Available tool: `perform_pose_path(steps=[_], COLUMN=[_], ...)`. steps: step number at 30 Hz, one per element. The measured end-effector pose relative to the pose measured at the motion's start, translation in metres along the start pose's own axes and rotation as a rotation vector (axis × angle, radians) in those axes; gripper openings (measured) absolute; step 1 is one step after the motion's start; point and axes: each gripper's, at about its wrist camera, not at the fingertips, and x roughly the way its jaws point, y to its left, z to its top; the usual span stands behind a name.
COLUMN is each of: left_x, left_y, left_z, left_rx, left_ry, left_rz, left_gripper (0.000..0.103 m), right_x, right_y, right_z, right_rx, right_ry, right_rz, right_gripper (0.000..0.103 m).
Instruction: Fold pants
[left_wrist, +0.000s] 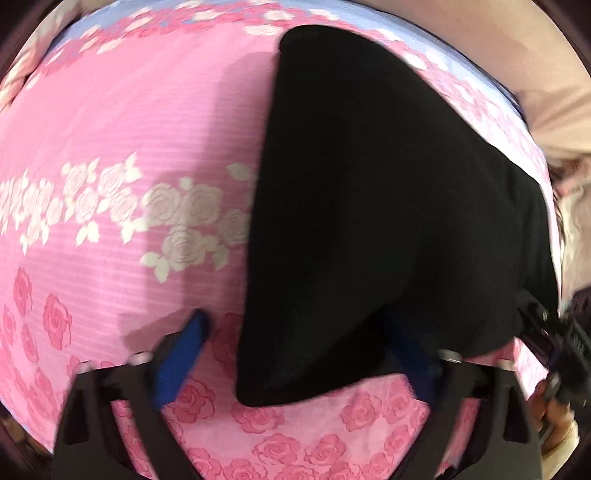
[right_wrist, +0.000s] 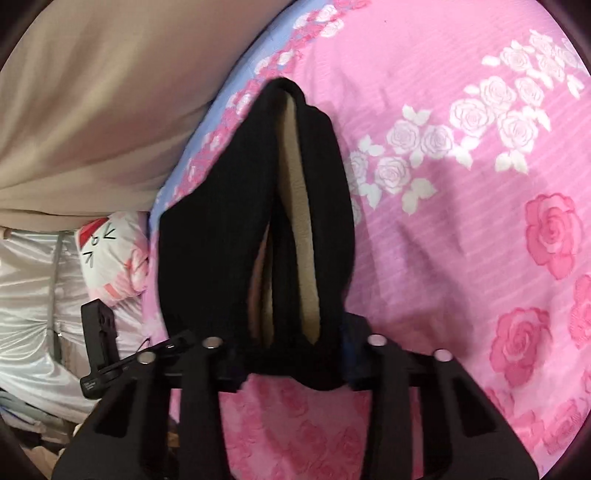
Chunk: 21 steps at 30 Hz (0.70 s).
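On a bed covered by a pink rose-print sheet (left_wrist: 110, 155), a pair of black pants (left_wrist: 369, 203) lies folded into a thick bundle near the bed's edge, where the sheet's border turns pale blue (right_wrist: 221, 107). In the left wrist view the bundle stretches from the far edge of the bed down to the near foreground, its rounded near end lying between the blue-padded fingers (left_wrist: 177, 354) of the left gripper (left_wrist: 295, 354). That gripper's jaws stand partly apart; the left finger is clear of the cloth, with bare sheet showing between them, while the right finger is half hidden under the fabric, so contact there cannot be told.

In the right wrist view the pants show stacked layers with a tan lining (right_wrist: 295, 206) exposed in the folds. The right gripper (right_wrist: 291, 354) has its jaws drawn narrowly in on the near end of the bundle, the black cloth bunched tightly between them and drooping a little below.

Beyond the bed's edge sit a beige cushion or quilt (right_wrist: 92, 103), a white satin fabric (right_wrist: 33, 288) and a pink-and-white printed pillow (right_wrist: 114, 254). A black device on a mount (right_wrist: 99, 343) projects at the left of the right gripper's frame.
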Motion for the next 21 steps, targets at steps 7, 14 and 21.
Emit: perform_pose_path(steps=[7, 14, 21], left_x=[-0.028, -0.020, -0.104], left_y=[-0.019, -0.037, -0.082], left_z=[-0.030, -0.097, -0.070], left_rx=[0.039, 0.004, 0.159], left_ry=[0.101, 0.142, -0.146], left_rz=[-0.117, -0.078, 0.048], left_gripper=[0.026, 0.036, 0.063], right_x=[-0.056, -0.063, -0.111], right_y=[0.015, -0.049, 0.001], right_z=[-0.020, -0.047, -0.037], right_rx=[-0.106, -0.007, -0.235], right_ry=[0.078, 0.114, -0.093], right_rz=[-0.016, -0.094, -0.108], right_gripper=[0.029, 0.058, 0.047])
